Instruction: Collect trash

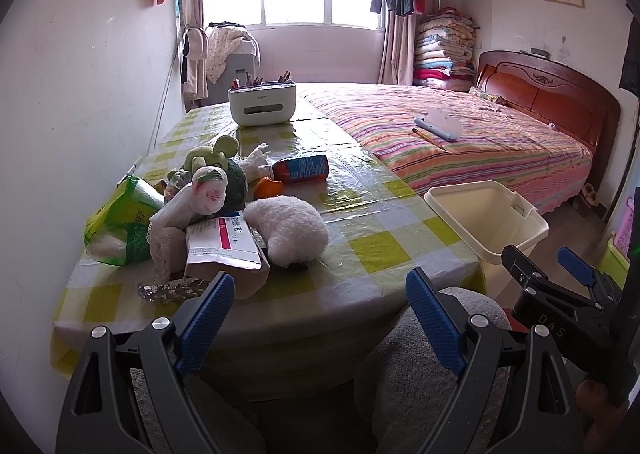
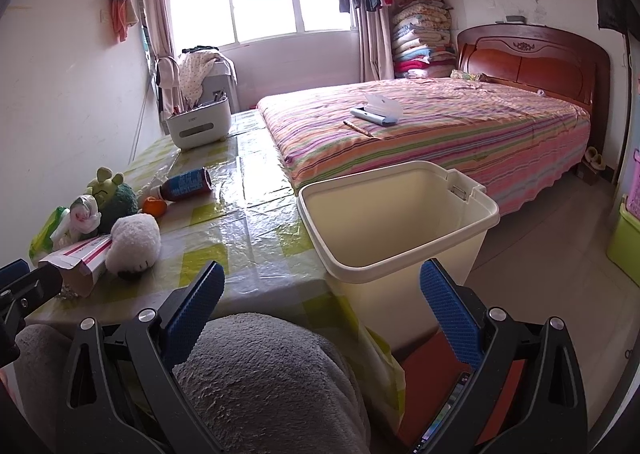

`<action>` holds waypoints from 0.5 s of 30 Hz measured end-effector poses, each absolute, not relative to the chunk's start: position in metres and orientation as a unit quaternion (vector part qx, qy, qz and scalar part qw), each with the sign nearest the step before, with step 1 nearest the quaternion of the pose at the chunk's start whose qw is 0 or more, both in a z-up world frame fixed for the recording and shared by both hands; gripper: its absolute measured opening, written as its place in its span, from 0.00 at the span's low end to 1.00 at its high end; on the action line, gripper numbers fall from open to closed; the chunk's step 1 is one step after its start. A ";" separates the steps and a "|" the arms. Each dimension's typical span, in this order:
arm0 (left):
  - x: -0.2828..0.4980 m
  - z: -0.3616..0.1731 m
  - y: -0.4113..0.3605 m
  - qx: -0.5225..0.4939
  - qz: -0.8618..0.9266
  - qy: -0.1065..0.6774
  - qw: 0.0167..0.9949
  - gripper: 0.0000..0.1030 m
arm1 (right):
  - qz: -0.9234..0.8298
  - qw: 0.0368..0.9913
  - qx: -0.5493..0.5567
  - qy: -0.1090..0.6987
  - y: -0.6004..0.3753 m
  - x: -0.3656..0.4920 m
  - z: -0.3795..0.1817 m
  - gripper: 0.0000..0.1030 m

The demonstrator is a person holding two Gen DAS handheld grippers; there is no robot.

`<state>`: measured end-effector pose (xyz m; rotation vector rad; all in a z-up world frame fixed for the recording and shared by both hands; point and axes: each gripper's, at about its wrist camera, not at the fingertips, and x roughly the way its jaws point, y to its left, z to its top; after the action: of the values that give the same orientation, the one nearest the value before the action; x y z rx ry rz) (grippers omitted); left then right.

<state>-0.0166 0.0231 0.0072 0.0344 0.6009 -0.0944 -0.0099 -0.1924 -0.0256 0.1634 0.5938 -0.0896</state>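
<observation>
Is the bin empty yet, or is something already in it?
Empty as far as shows: the bin stands open-topped beside the table, and the right wrist view shows only bare cream inner walls. Its very bottom is hidden.

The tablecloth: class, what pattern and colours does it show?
The tablecloth has yellow-green and white checks, clearest in the right wrist view.

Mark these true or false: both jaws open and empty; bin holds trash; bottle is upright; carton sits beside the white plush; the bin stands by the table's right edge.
1. Left gripper and right gripper have jaws open, holding nothing. True.
2. The bin holds trash. False: what shows of its inside is empty.
3. The bottle is upright. False: it lies on its side.
4. The carton sits beside the white plush. True.
5. The bin stands by the table's right edge. True.
</observation>
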 end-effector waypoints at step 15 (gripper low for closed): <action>-0.016 0.006 0.029 0.017 -0.032 0.295 0.955 0.83 | -0.037 0.951 0.080 0.296 -0.191 -0.011 -0.029 0.94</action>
<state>-0.0161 0.0294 0.0061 0.0337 0.5999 -0.0659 -0.0108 -0.1907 -0.0291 0.1625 0.6021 -0.0752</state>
